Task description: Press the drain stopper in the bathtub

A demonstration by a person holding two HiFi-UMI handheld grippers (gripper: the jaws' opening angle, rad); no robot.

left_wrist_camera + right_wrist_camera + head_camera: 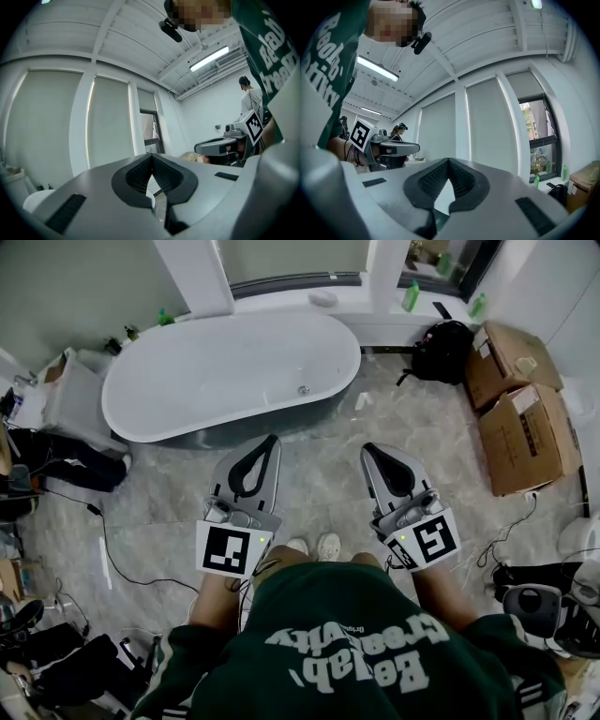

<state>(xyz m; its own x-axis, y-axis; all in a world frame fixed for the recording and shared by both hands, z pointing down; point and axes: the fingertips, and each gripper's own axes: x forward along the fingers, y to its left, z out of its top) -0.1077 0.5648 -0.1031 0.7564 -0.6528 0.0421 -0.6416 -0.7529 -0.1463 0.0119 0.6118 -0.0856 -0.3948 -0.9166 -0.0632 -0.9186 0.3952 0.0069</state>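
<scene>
The white bathtub (169, 395) stands on the marble floor (319, 484) under the window, and the drain stopper (303, 389) sits in its basin toward the right end. The left gripper (271, 441) and right gripper (368, 449) are held at waist height, well apart from the tub. Both have their jaws closed tip to tip on nothing. 2 cardboard boxes (521, 418) lie to the right.

Two cardboard boxes (530, 437) stand near a black backpack (442, 351) on the floor.

The left gripper (271, 441) and right gripper (367, 449) are pointing forward side by side, jaws meeting at the tips, gripping nothing.
</scene>
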